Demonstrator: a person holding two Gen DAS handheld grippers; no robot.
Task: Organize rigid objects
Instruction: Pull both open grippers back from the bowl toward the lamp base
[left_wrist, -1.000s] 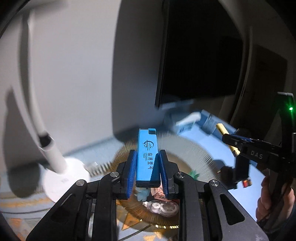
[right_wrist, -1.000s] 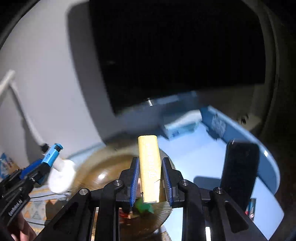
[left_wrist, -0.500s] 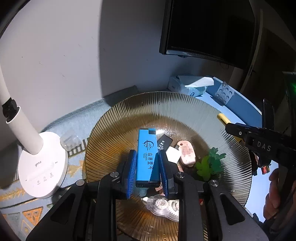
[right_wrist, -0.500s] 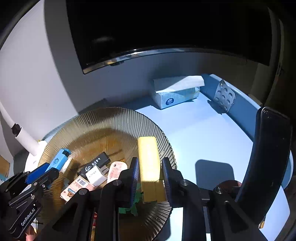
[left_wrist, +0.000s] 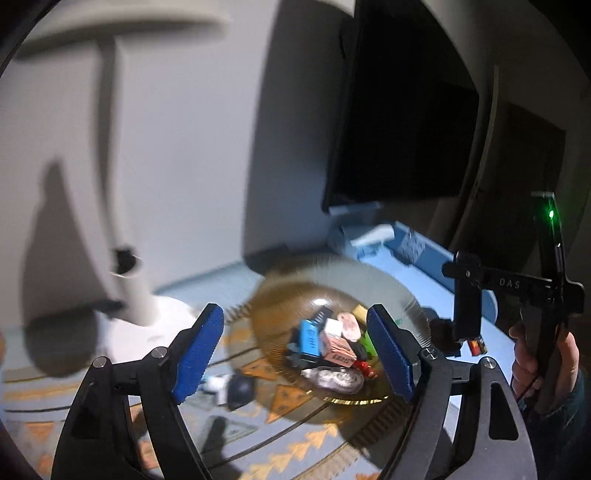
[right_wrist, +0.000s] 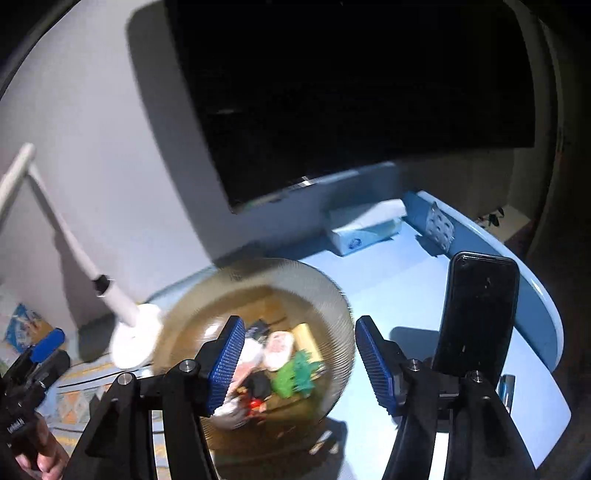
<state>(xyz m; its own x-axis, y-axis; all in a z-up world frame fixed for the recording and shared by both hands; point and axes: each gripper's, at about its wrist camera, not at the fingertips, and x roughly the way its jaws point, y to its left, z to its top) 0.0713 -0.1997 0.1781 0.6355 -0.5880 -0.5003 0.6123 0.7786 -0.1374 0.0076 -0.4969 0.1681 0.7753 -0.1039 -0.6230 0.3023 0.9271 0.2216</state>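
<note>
A ribbed amber glass bowl holds several small items. Among them lie a blue lighter, a yellow bar, a pink oval piece and a clear tape dispenser. My left gripper hangs above the bowl's near side, its jaws opening with nothing between them. My right gripper hovers over the bowl, jaws also opening and empty. Below it lie the yellow bar, the pink piece and a green toy plant. Both views are blurred.
A white desk lamp stands left of the bowl on a patterned mat, with a small dark ball near it. A tissue box and blister pack sit at the back of the blue table. A dark monitor stands behind.
Both grippers opened and let go: the blue lighter and the yellow bar now lie in the bowl. Both grippers pulled back and up from the bowl.
</note>
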